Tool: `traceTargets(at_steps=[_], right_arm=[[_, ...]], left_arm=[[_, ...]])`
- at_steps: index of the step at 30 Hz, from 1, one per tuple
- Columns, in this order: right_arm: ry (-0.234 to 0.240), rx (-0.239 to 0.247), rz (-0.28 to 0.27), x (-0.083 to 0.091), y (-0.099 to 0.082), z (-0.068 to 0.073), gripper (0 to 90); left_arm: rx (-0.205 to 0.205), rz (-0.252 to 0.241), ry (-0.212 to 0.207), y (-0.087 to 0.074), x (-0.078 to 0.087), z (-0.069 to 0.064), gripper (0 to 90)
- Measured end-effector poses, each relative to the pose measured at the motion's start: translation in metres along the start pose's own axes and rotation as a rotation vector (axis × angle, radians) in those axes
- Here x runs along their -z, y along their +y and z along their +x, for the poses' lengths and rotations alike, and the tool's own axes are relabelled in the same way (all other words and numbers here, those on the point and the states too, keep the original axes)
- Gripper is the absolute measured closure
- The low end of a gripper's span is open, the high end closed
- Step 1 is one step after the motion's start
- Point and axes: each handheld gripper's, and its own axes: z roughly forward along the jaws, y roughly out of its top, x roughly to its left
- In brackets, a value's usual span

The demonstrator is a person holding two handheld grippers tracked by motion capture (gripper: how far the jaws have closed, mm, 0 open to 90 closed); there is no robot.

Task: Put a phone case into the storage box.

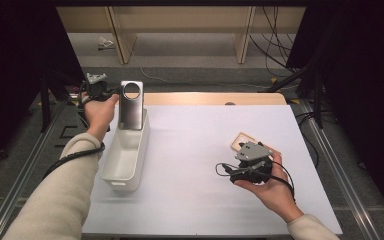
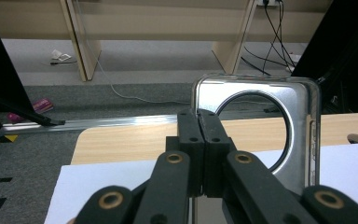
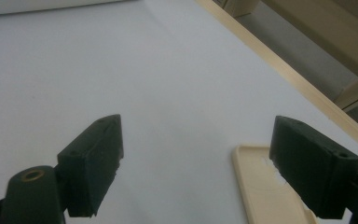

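Observation:
A grey, see-through phone case [image 1: 131,105] with a big round hole stands upright at the far end of a white bin [image 1: 125,160]. My left gripper [image 1: 111,93] is shut on the case's left edge. In the left gripper view, the black jaws [image 2: 199,119] are pinched together on that edge of the case [image 2: 303,130]. My right gripper [image 1: 250,156] rests in a hand over the white mat at the right, beside a beige phone case [image 1: 240,140]. Its jaws [image 3: 196,158] stand wide open with nothing between them, and the beige case [image 3: 265,196] lies flat by the right jaw.
A white mat [image 1: 190,165] covers the wooden table [image 1: 210,98]. Wooden shelf legs [image 1: 242,45] and cables [image 1: 275,40] lie on the floor beyond the table. Metal rails [image 1: 25,175] run along both sides of the table.

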Motion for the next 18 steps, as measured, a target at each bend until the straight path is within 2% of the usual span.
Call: traceTargets(at_steps=[18], right_arm=[[0.002, 0.002, 0.000, -0.0006, -0.0003, -0.0002, 18.1]], left_arm=[[-0.014, 0.020, -0.002, -0.0099, -0.0078, -0.0014, 88.8]])
